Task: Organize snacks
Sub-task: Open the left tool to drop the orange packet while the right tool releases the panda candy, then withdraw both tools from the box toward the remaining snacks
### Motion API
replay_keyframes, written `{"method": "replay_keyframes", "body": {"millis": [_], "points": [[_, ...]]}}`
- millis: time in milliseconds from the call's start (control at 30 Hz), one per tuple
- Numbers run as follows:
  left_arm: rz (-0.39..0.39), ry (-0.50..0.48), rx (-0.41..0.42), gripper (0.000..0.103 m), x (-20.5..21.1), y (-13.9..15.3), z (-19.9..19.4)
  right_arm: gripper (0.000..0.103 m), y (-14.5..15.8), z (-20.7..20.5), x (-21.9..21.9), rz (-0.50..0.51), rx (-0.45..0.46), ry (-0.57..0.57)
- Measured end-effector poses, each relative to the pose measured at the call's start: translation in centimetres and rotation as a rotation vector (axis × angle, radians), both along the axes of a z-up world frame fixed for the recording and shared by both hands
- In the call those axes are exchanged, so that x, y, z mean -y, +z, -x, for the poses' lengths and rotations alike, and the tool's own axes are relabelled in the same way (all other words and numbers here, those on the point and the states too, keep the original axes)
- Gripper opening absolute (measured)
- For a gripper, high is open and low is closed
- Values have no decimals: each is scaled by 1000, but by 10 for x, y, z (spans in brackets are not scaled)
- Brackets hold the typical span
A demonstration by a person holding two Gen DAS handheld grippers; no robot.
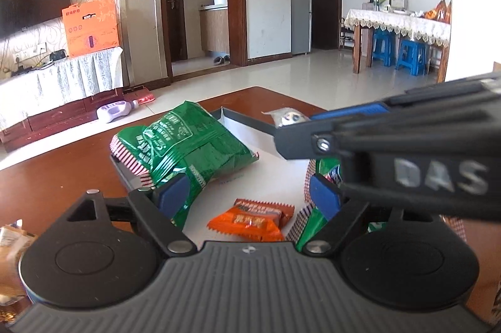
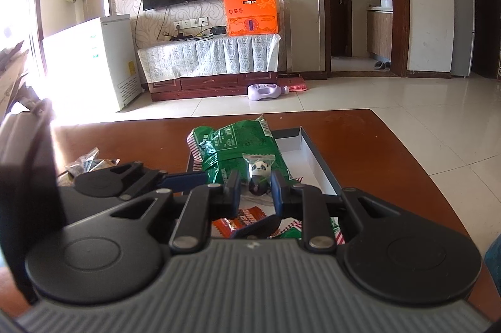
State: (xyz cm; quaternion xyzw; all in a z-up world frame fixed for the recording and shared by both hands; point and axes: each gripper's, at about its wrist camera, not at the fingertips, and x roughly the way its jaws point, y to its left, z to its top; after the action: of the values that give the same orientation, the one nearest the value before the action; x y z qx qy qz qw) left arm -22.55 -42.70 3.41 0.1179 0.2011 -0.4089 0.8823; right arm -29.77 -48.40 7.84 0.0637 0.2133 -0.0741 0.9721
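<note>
Right gripper [image 2: 256, 187]: pads clamped on a small panda-print packet [image 2: 259, 173], held above the near end of the shallow white-lined box [image 2: 316, 167].

Left gripper [image 1: 247, 195]: fingers spread wide, nothing pressed between the pads; left pad alongside the big green bag [image 1: 184, 145], which lies across the box's far-left part.

Orange wrapped snack [image 1: 253, 220] on the box floor, between the left gripper's fingers. Second green bag [image 1: 308, 223] near right, partly hidden.

Step, as I judge it: placing the panda packet. Next: lower it onto bare floor right of the green bag, then part the pads. Crinkly loose packets [image 2: 87, 161] on the table [image 2: 375, 151], left, remain.
</note>
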Motion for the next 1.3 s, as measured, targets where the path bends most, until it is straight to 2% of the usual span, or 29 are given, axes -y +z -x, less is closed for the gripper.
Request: {"method": "replay_keyframes", "body": {"millis": [133, 467, 733, 800, 867, 933, 967, 1300], "points": [[-24, -10, 26, 92, -13, 4, 12, 24, -5, -10, -2, 6, -14, 2], [-48, -40, 67, 95, -47, 13, 40, 25, -16, -27, -5, 6, -60, 6], [-82, -19, 79, 96, -65, 12, 47, 25, -22, -31, -14, 11, -83, 2], [-84, -14, 81, 97, -67, 14, 47, 33, -23, -32, -17, 21, -87, -1], [-83, -11, 82, 97, -69, 15, 47, 54, -23, -30, -20, 30, -86, -3], [-85, -9, 86, 97, -71, 16, 47, 69, -22, -26, -24, 45, -72, -8], [-86, -7, 88, 98, -71, 16, 47, 72, -21, -24, -25, 52, -62, -11], [-100, 1, 106, 98, -78, 17, 54, 73, -3, 5, -30, 32, 12, -33]]}}
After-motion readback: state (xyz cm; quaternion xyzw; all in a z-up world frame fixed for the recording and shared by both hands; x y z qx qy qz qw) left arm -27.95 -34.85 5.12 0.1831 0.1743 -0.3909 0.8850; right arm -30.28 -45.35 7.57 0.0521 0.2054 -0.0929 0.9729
